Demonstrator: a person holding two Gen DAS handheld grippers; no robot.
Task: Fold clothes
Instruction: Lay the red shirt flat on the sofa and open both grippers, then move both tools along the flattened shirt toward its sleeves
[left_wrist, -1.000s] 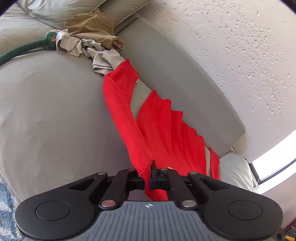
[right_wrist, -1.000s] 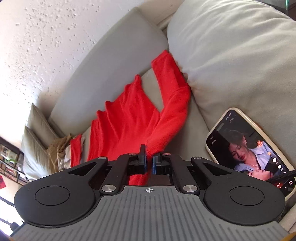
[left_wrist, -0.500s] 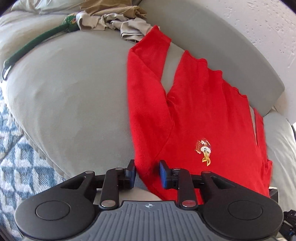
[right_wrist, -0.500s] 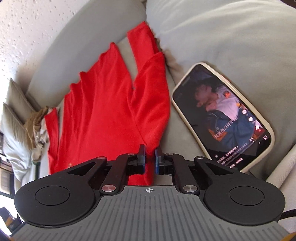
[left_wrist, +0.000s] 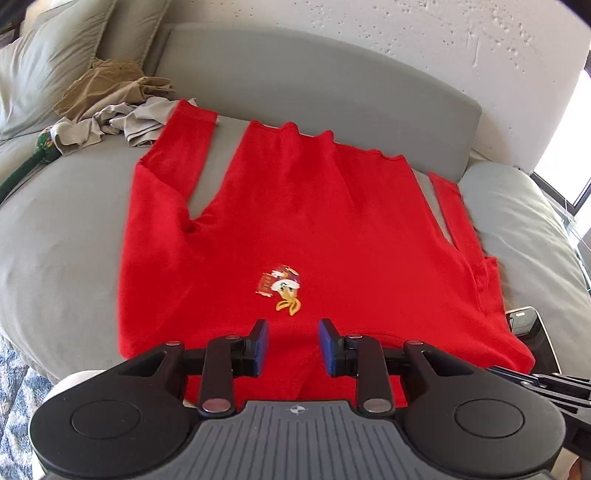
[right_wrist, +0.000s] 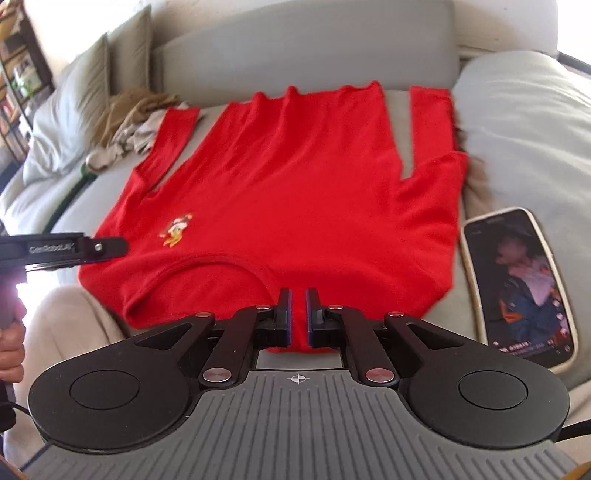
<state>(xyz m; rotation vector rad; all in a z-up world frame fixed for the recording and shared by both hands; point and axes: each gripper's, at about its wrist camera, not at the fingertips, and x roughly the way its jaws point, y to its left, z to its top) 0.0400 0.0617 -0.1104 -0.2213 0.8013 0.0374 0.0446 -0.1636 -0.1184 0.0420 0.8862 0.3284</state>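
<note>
A red long-sleeved shirt (left_wrist: 314, 221) (right_wrist: 295, 166) lies flat on the grey sofa seat (left_wrist: 66, 240), neckline toward me and hem at the backrest. A small duck emblem (left_wrist: 282, 286) (right_wrist: 175, 230) marks its chest. Both sleeves run along the body. My left gripper (left_wrist: 291, 345) hangs open just above the cloth near the neckline, gripping nothing. My right gripper (right_wrist: 298, 314) sits at the shirt's right shoulder by the collar. Its jaws are closing to a narrow slit, with red cloth showing in the gap but not pinched.
A phone (right_wrist: 517, 284) (left_wrist: 524, 325) with a lit screen lies right of the shirt. Crumpled beige and grey clothes (left_wrist: 110, 99) (right_wrist: 136, 110) are piled at the back left beside pillows (left_wrist: 44, 62). A green item (left_wrist: 29, 162) trails off the left side. A patterned rug (left_wrist: 14, 387) is below.
Both grippers rolled level and swung in toward the neckline. The left jaws opened and let go of the shirt; the right loosened. The shirt went from stretched and bunched to lying flat.
</note>
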